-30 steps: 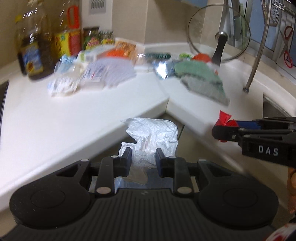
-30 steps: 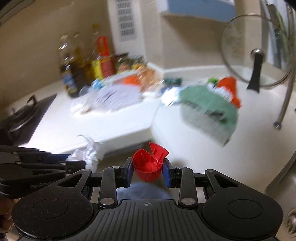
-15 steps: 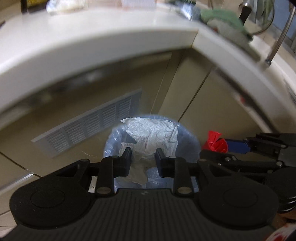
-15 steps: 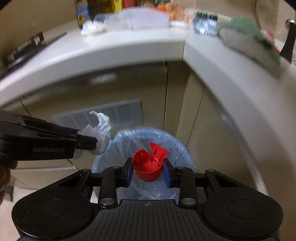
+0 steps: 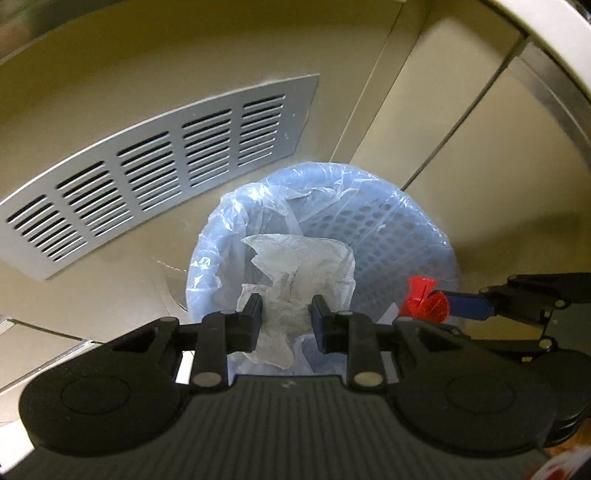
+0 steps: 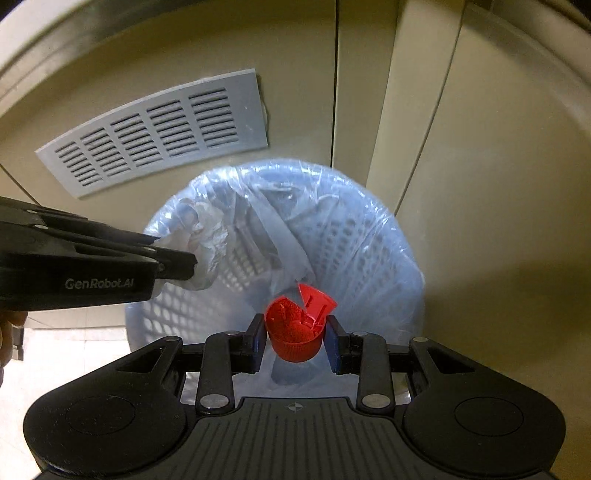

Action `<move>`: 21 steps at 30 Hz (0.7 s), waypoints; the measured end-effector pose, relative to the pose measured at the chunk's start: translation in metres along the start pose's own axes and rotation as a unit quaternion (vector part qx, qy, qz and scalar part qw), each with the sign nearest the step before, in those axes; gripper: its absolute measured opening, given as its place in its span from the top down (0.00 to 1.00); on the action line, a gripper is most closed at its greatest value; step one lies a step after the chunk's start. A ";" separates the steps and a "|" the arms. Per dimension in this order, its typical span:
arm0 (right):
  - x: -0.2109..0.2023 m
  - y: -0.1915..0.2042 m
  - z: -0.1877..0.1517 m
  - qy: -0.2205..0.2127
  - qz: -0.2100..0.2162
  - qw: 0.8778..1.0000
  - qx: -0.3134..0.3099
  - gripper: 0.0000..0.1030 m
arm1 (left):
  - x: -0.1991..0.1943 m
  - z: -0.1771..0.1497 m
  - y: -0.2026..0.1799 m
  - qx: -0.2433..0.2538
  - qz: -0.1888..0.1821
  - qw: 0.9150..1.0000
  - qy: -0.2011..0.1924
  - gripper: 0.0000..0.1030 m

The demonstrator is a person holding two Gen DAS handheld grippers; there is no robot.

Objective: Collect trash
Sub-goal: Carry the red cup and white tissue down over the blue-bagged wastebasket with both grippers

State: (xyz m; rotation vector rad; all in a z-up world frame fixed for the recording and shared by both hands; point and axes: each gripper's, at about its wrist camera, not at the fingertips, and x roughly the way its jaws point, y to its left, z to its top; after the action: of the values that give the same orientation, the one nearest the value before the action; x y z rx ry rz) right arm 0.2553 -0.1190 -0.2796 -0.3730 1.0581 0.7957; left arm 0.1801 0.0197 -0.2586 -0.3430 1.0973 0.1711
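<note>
A blue perforated trash basket (image 5: 417,229) lined with a clear plastic bag stands on the floor by the cabinets; it also shows in the right wrist view (image 6: 369,236). My left gripper (image 5: 286,317) is shut on a crumpled white paper tissue (image 5: 303,266) and holds it over the basket's opening; the tissue shows in the right wrist view (image 6: 207,243) too. My right gripper (image 6: 295,334) is shut on a red flip-top bottle cap (image 6: 295,328), also above the basket; the cap shows at the right of the left wrist view (image 5: 424,297).
Beige cabinet doors (image 6: 480,166) rise behind the basket. A grey vent grille (image 5: 155,162) sits in the cabinet panel to the left. The white countertop edge (image 5: 554,29) overhangs at the upper right. Pale floor tiles (image 6: 66,354) show at the lower left.
Both grippers have come down from the countertop level to just above the basket, each still holding its item. The basket now fills the middle of both views.
</note>
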 end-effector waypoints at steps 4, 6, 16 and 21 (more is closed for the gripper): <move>0.009 -0.001 0.002 0.008 0.000 1.000 0.000 0.67 | 0.007 0.003 -0.001 -0.002 -0.004 1.000 0.007 0.75; 0.013 -0.002 0.003 0.013 0.000 1.000 0.001 0.67 | 0.011 0.004 -0.001 -0.001 -0.004 1.000 0.010 0.75; 0.021 -0.004 0.004 0.022 -0.005 1.000 0.002 0.67 | 0.015 0.007 0.000 -0.006 -0.006 1.000 0.011 0.70; 0.021 -0.004 0.005 0.019 -0.006 1.000 0.001 0.67 | 0.005 0.006 0.003 -0.008 -0.003 1.000 0.005 0.57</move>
State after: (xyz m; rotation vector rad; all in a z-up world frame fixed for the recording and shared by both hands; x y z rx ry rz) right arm 0.2665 -0.1106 -0.2963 -0.3940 1.0917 0.7805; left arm 0.1866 0.0240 -0.2615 -0.3630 1.1057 0.1727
